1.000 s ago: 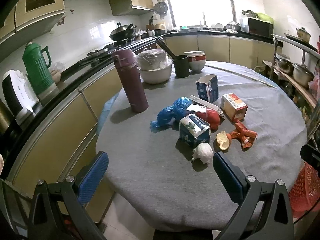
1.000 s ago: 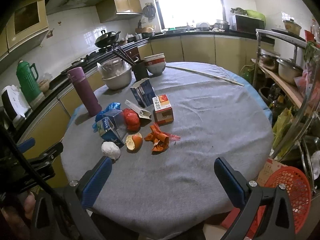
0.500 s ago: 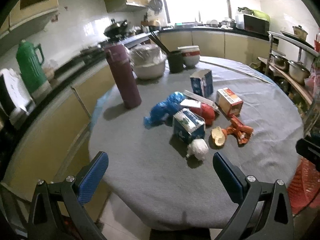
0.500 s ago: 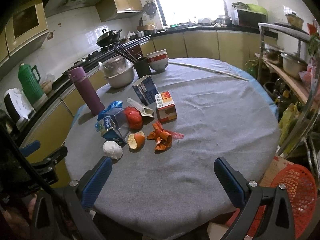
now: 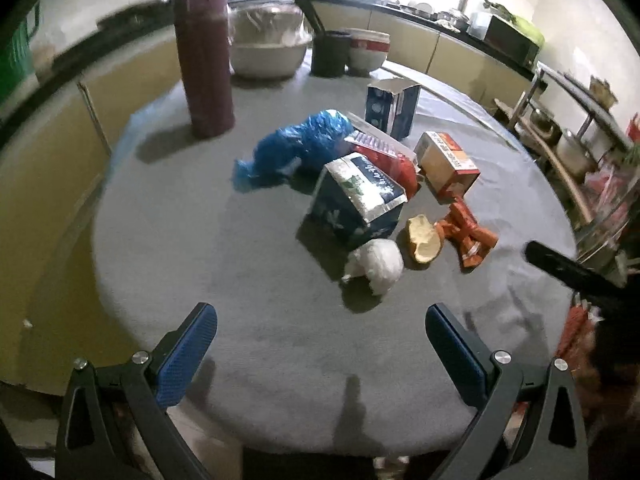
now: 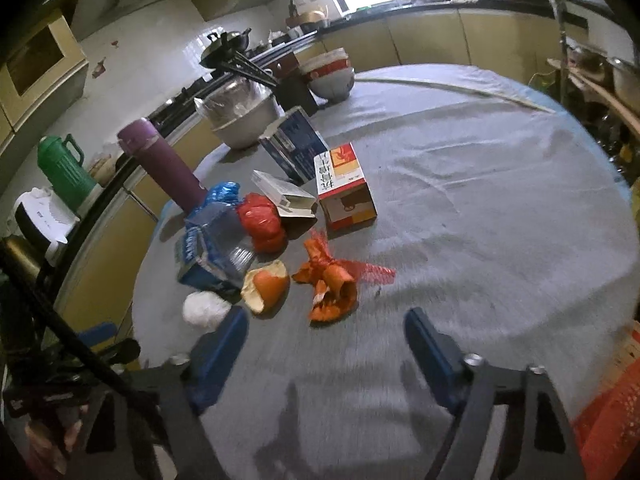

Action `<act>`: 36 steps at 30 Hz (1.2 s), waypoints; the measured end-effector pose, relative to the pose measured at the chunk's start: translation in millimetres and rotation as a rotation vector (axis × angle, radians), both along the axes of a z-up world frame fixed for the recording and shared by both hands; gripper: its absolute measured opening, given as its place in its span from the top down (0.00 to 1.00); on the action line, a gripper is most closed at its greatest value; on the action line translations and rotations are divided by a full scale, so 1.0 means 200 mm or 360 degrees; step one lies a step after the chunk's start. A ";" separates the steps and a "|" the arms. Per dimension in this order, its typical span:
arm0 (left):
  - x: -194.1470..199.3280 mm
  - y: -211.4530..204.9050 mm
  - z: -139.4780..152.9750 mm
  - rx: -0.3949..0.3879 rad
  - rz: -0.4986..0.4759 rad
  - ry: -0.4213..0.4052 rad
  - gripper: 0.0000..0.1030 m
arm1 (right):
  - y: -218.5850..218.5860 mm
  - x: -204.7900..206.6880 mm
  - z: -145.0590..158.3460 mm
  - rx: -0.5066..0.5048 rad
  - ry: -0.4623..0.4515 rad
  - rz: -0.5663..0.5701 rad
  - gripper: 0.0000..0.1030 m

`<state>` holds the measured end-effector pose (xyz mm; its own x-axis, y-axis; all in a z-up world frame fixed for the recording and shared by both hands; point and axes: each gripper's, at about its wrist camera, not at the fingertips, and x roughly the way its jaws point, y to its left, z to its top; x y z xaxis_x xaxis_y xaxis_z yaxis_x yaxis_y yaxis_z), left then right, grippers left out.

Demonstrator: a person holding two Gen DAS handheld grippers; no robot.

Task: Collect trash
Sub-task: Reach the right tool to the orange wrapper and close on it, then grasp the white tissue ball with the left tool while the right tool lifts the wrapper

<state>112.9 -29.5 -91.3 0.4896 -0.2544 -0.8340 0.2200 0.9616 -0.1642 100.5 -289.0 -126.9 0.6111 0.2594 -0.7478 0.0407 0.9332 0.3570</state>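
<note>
A pile of trash lies on the round grey table [image 5: 260, 320]: a white paper wad [image 5: 376, 265], an orange peel [image 5: 424, 238], an orange net wrapper [image 5: 468, 236], a blue-white carton [image 5: 356, 200], a blue plastic bag [image 5: 296, 148], a red bag [image 5: 400, 164], an orange-white box [image 5: 448, 164] and a dark blue box [image 5: 392, 106]. My left gripper [image 5: 320, 350] is open and empty, over the table's near edge, short of the wad. My right gripper [image 6: 326, 354] is open and empty, just short of the net wrapper [image 6: 330, 284] and peel [image 6: 266, 286].
A maroon flask [image 5: 206, 52], a covered bowl [image 5: 268, 48], a dark cup with chopsticks [image 5: 330, 52] and stacked bowls [image 5: 368, 54] stand at the table's far side. A red basket [image 6: 608, 420] sits low at the right. Kitchen counters ring the room.
Both grippers have moved forward and down toward the trash pile, which now looks larger. Both stay open. No trash has moved.
</note>
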 end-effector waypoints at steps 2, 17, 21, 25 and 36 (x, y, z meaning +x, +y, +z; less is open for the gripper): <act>0.04 -0.01 -0.02 -0.0064 0.0006 0.0042 0.00 | 0.00 0.06 -0.03 0.0001 0.0000 0.0004 0.26; 0.25 -0.08 -0.23 -0.0337 0.0028 0.0323 0.50 | 0.07 0.33 -0.25 0.0036 0.0105 0.0093 0.73; 0.23 -0.07 -0.20 -0.0371 0.0007 0.0283 0.75 | 0.06 0.27 -0.23 0.0037 0.0056 0.0052 0.75; 0.19 -0.09 -0.19 -0.0342 -0.0015 0.0266 0.76 | 0.03 0.16 -0.18 0.0084 0.0006 0.0004 0.75; 0.00 -0.12 -0.13 -0.0229 -0.0100 0.0171 0.77 | -0.05 -0.19 -0.04 0.0200 -0.0128 -0.0037 0.75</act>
<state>112.0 -53.9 -116.4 0.3790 -0.4024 -0.8333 0.2529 0.9113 -0.3249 62.1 -299.2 -134.9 0.6746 0.3330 -0.6589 0.0287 0.8800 0.4741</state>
